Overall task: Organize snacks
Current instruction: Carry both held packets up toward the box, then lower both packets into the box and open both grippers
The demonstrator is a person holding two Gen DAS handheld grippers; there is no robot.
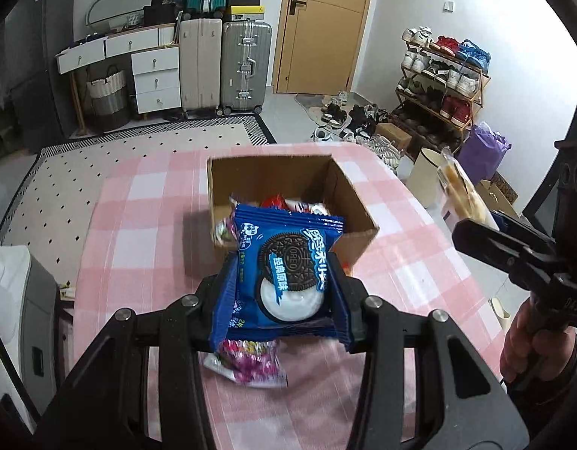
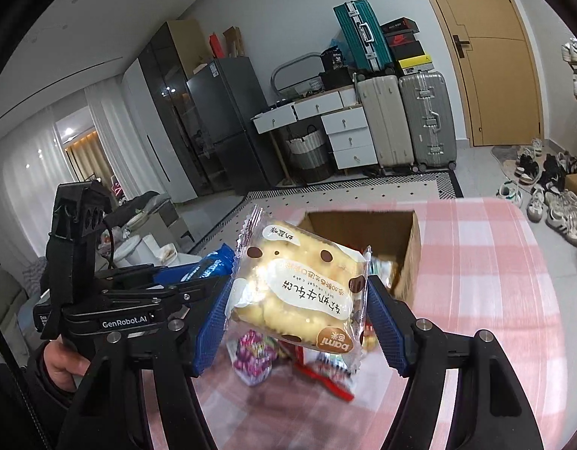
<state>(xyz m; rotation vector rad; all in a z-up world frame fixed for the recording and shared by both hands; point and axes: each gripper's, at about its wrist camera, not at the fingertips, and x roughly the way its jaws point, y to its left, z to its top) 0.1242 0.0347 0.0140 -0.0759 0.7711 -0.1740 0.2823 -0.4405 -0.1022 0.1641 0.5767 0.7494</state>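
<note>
The cardboard box (image 1: 348, 202) on the table (image 1: 138, 225) is half hidden. Before it, the left gripper (image 1: 284, 285) pinches an upright Oreo packet (image 1: 284, 262); the right gripper (image 2: 299, 300) clamps a tilted cake packet (image 2: 299, 285).

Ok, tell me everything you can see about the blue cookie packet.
The blue cookie packet is a glossy plastic wrapper with crimped ends, printed with a dark sandwich cookie and white cream. The left tongs clamp its sides, holding it face-up above the pink checked tablecloth, in front of the open cardboard box.
</note>
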